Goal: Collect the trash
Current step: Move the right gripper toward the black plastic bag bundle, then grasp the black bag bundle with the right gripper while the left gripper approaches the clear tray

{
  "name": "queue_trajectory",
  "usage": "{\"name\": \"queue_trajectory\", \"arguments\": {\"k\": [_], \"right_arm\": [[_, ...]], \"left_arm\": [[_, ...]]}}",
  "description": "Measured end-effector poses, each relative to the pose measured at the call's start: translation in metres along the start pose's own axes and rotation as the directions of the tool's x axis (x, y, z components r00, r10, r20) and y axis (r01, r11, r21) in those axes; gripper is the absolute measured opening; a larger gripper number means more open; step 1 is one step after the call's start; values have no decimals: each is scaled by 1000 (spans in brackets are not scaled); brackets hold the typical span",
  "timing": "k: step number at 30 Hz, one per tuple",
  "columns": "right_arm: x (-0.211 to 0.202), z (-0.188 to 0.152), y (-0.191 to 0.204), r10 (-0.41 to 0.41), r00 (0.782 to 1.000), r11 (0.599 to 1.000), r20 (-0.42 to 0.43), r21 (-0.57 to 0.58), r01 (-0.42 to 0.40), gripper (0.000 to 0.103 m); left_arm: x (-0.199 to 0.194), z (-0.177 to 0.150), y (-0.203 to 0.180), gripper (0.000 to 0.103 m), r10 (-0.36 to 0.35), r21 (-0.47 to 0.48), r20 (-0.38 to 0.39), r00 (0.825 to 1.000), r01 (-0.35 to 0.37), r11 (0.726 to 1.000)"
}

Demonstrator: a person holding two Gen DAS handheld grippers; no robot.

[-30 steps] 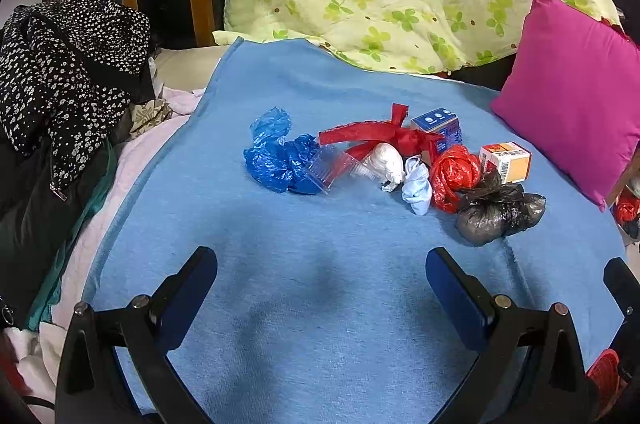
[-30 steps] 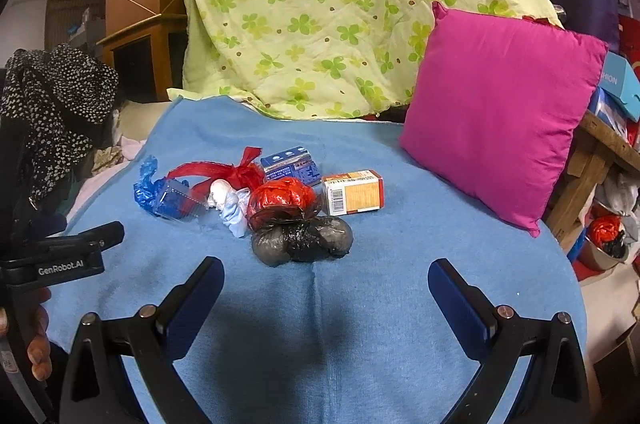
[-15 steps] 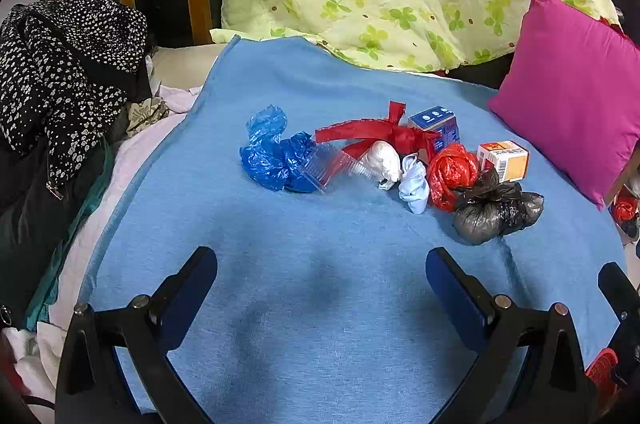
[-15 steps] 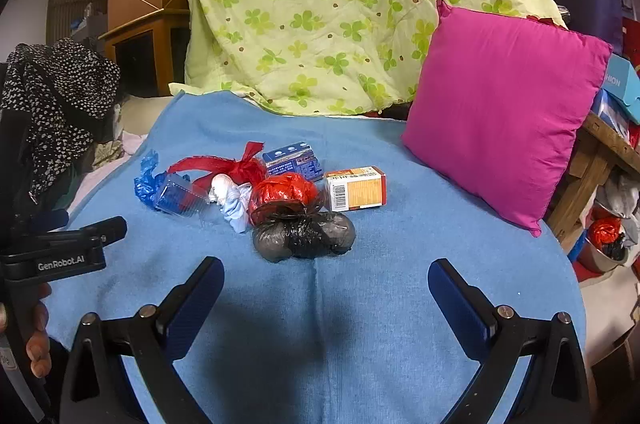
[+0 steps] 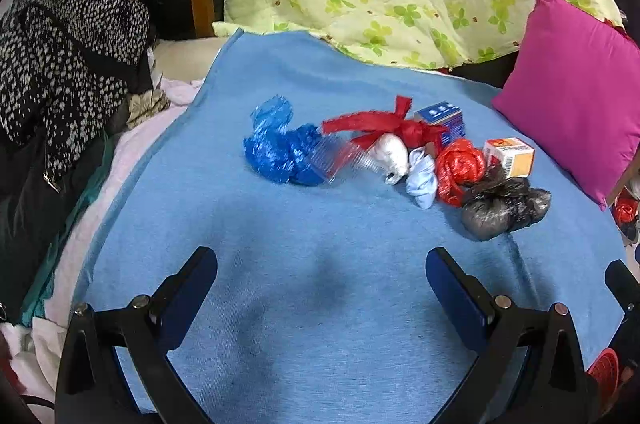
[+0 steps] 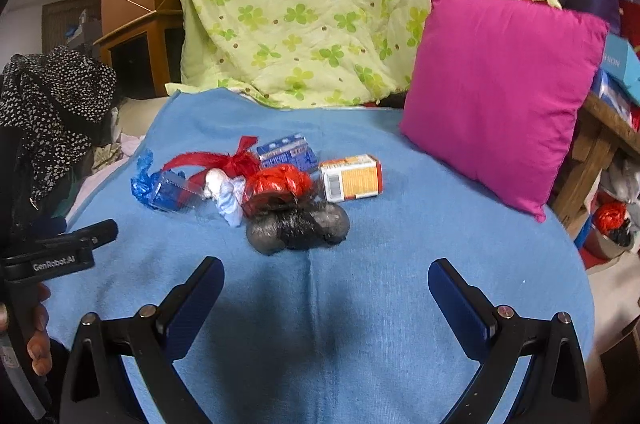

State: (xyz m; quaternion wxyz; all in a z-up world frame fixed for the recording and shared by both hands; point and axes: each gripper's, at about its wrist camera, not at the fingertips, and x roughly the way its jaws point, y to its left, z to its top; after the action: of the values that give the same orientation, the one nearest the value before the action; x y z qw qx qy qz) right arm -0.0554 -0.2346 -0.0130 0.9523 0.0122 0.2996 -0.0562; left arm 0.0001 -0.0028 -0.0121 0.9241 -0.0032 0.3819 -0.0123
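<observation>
Both handheld grippers are held low over a blue towel-like cloth (image 5: 320,232) spread on a bed. The left gripper (image 5: 321,282) and right gripper (image 6: 326,290) are each spread wide, nothing between the fingers. Fingers of the hand (image 6: 38,336) holding the left tool are glimpsed.

The trash is clustered mid-cloth, ahead of both grippers: one crumpled blue plastic bag (image 5: 280,148), one clear ridged plastic tray (image 5: 344,160), two red plastic bags, one grey-black knotted bag (image 6: 298,224), two small cartons, and what seem to be two pale wads, blurred. A magenta square cushion (image 6: 496,96) borders the right edge; bare cloth separates grippers and pile.
</observation>
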Motion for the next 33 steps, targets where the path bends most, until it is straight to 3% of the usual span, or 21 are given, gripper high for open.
{"name": "queue_trajectory", "arguments": {"k": [9, 19, 27, 30, 33], "right_arm": [[54, 3, 4, 25, 996, 1000, -87, -17, -26, 103], [131, 32, 39, 0, 995, 996, -98, -90, -9, 103], [171, 29, 44, 4, 989, 990, -148, -137, -24, 103], [172, 29, 38, 25, 987, 992, -157, -120, -44, 83], [165, 30, 26, 51, 988, 995, -144, -78, -63, 72]], "left_arm": [[31, -11, 13, 103, -13, -22, -33, 999, 12, 1000], [48, -5, 19, 103, -58, -50, -50, 997, 56, 997], [62, 4, 11, 103, -80, -34, -58, 995, 78, 996], [67, 8, 5, 103, -86, -27, -59, 995, 85, 996], [70, 14, -2, 103, -101, -17, -59, 993, 100, 995]]}}
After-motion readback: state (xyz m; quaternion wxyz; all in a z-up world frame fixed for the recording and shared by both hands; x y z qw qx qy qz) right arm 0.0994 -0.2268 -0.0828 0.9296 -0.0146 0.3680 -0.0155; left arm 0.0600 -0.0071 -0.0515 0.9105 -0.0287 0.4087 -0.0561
